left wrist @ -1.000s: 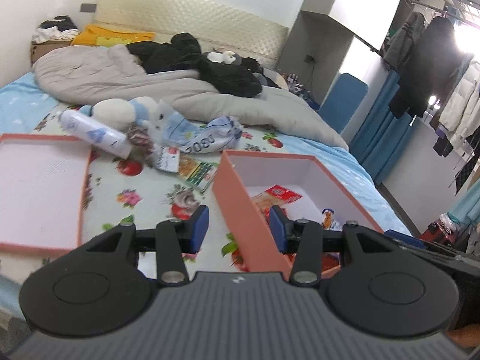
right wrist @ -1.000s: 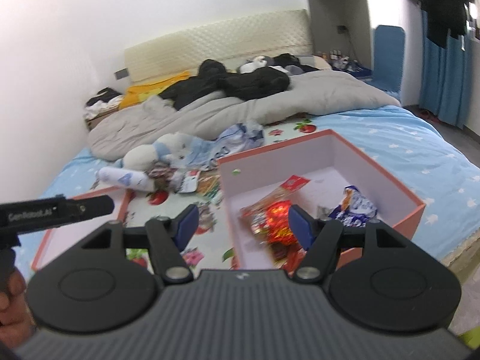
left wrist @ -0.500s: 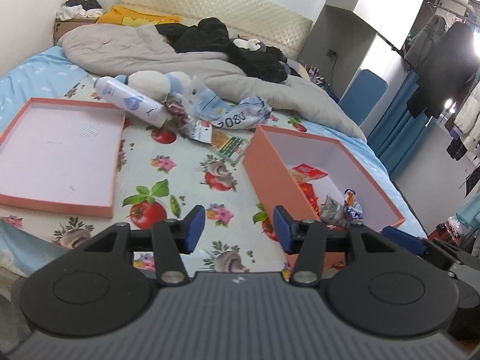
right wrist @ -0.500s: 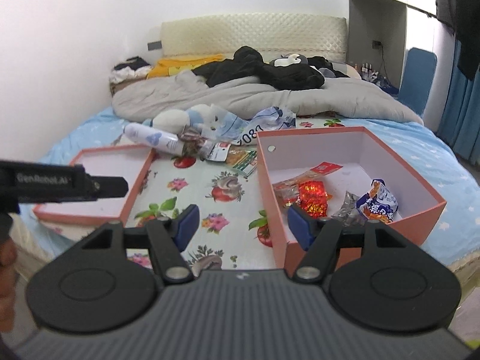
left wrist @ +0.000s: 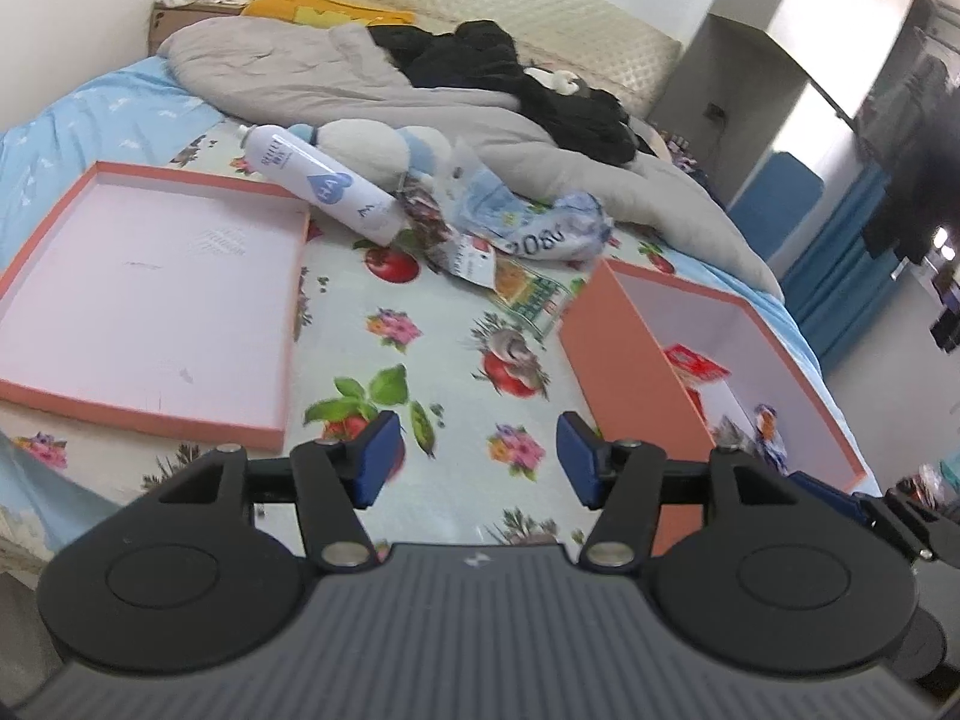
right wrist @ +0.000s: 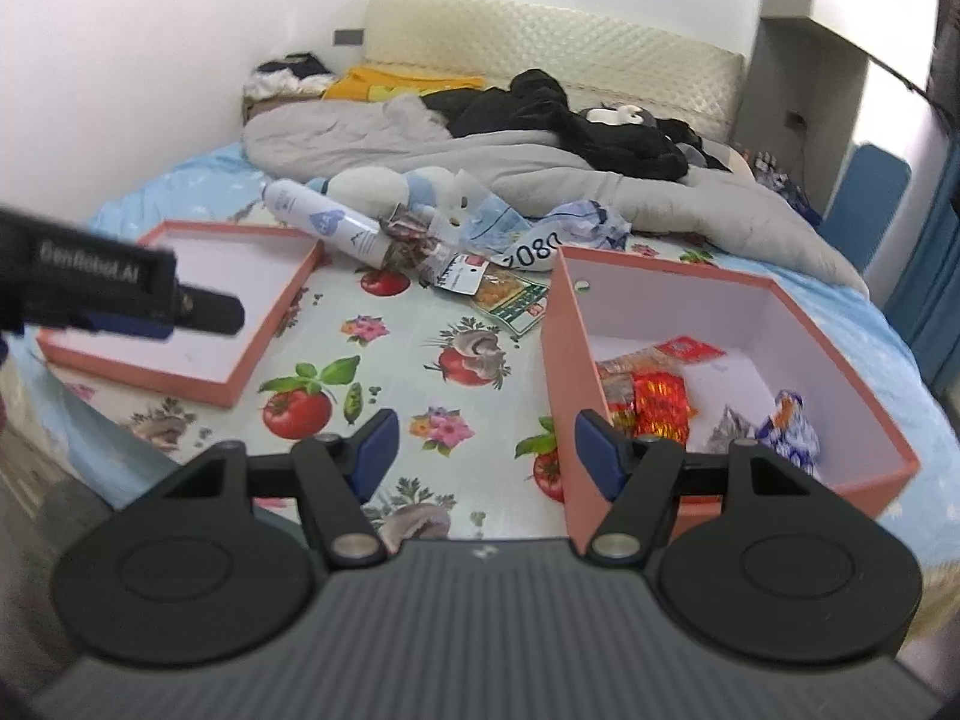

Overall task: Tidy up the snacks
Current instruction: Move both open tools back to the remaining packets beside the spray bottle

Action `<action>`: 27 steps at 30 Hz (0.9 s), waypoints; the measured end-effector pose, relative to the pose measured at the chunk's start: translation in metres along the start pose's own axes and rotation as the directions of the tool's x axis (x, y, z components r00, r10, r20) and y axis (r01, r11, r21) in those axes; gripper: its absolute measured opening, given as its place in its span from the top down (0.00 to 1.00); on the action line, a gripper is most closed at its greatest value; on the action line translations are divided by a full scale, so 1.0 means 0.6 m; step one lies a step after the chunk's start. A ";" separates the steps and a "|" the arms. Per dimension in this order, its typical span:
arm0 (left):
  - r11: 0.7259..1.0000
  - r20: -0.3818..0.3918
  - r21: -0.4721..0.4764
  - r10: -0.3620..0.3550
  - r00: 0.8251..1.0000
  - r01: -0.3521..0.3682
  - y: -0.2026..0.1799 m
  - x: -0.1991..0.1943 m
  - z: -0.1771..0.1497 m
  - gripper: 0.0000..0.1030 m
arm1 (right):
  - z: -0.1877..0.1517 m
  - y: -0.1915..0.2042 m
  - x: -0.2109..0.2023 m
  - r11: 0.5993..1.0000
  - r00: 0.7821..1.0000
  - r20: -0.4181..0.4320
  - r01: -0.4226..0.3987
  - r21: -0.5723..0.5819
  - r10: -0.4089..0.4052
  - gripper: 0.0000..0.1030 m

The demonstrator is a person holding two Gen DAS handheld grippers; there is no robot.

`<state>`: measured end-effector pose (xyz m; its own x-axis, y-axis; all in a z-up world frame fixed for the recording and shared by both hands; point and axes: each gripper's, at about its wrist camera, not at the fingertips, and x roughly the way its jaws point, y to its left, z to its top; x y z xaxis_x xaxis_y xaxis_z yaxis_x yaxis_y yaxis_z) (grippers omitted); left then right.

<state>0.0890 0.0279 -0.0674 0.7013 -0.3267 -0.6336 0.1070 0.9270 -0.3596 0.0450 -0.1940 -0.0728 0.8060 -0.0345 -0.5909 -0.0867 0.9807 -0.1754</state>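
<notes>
An orange box [right wrist: 852,324] [left wrist: 624,354] stands at the right on the flowered bed sheet, with several snack packets [right wrist: 657,393] inside. More loose snack packets [right wrist: 480,282] [left wrist: 480,258] lie in a heap beyond it, near a white bottle [left wrist: 324,186] [right wrist: 327,219]. My left gripper [left wrist: 474,465] hovers over the sheet left of the box, its jaws opening with nothing between them. My right gripper [right wrist: 486,459] is open and empty, its right finger in front of the box's near left corner. The left gripper's body [right wrist: 114,294] shows at the left edge of the right wrist view.
The box's flat orange lid [left wrist: 150,294] [right wrist: 204,300] lies open side up at the left. A grey duvet [left wrist: 336,78], dark clothes [right wrist: 576,114] and a plush toy [left wrist: 372,150] cover the far half of the bed. A blue chair [left wrist: 774,198] stands beyond the bed's right side.
Both grippers have moved and tipped downward, so more of the sheet and lid shows. The left jaws have spread wider. The right view has rolled level.
</notes>
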 end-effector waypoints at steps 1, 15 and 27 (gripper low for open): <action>1.000 0.004 -0.009 0.007 1.000 -0.007 0.006 0.010 0.007 0.37 | 0.004 0.003 0.011 1.000 1.000 -0.002 -0.001 -0.017 0.001 0.37; 0.988 -0.012 -0.140 0.056 0.998 -0.057 0.120 0.234 0.144 0.35 | 0.070 0.077 0.260 0.963 0.998 -0.047 0.031 -0.266 -0.045 0.43; 0.967 -0.031 -0.251 -0.048 0.998 0.039 0.155 0.459 0.215 0.32 | 0.091 0.075 0.497 0.915 0.976 -0.106 0.138 -0.379 -0.191 0.45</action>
<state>0.3831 0.0478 -0.1873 0.6735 -0.3761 -0.6364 -0.0468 0.8375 -0.5445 0.3132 -0.1496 -0.2138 0.7412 -0.2410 -0.6265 -0.1904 0.8195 -0.5405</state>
